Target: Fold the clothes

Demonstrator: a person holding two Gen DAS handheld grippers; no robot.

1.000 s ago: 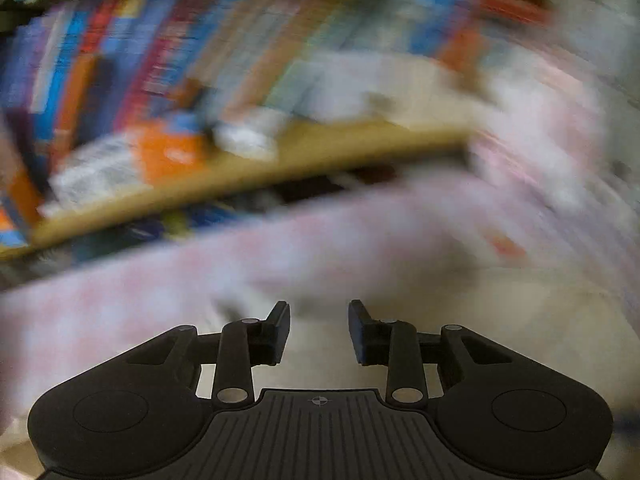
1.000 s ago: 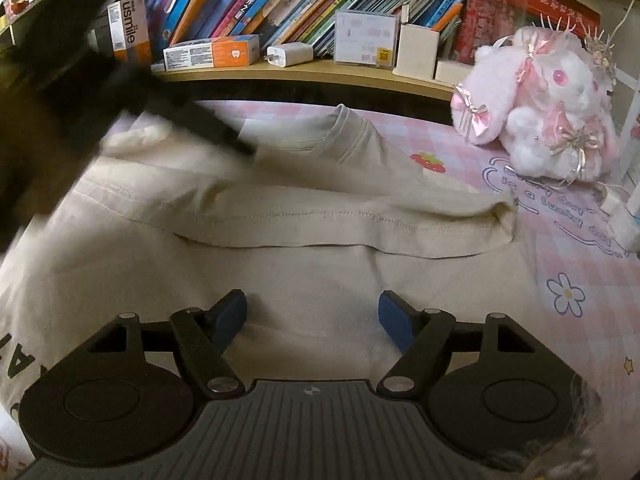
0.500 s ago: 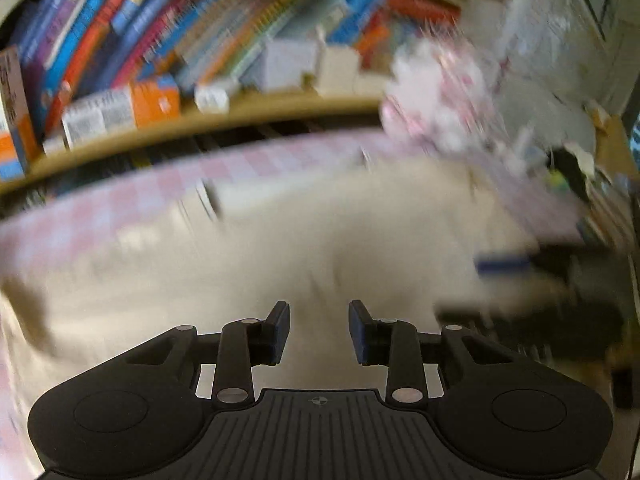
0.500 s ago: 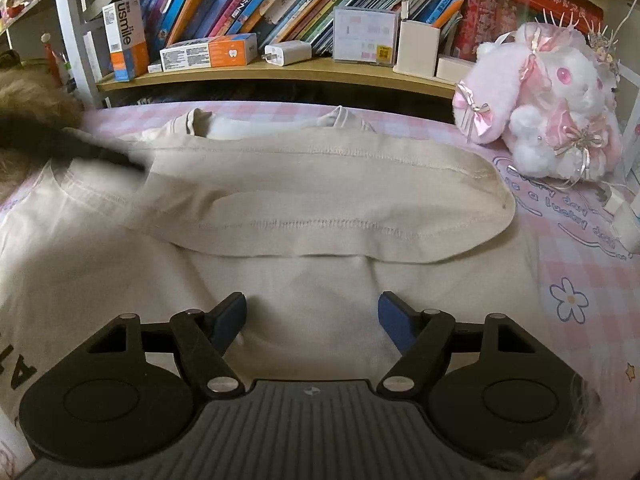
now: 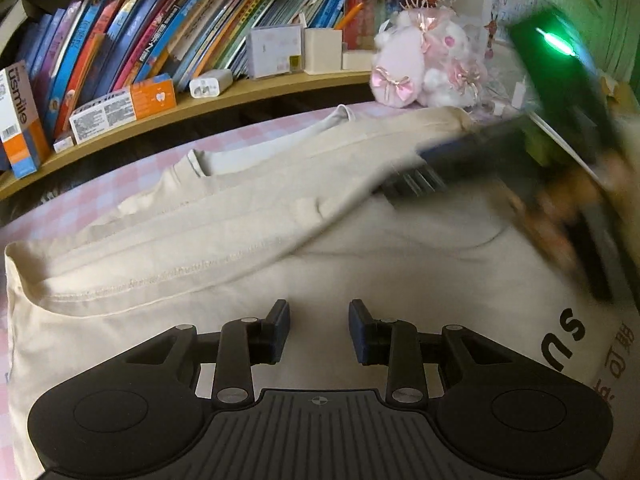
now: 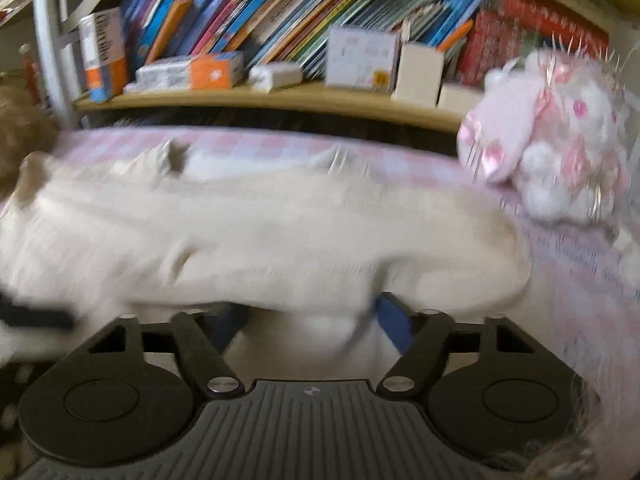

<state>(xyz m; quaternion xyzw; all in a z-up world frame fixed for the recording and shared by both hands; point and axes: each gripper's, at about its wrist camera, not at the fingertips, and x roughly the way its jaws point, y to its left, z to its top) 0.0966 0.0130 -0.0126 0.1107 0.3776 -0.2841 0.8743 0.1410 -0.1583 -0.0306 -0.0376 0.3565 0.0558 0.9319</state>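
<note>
Ahead of me, a curved wooden shelf carries leaning colourful books. A fluffy pink-and-white plush toy sits on my pink checked bedsheet.

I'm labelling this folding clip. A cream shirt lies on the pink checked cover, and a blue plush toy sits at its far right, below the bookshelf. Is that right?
Not quite: the plush toy is pink and white, not blue, as the right wrist view shows. The rest holds: the cream shirt lies on the pink checked cover, with the toy at its far right below the bookshelf.
</note>
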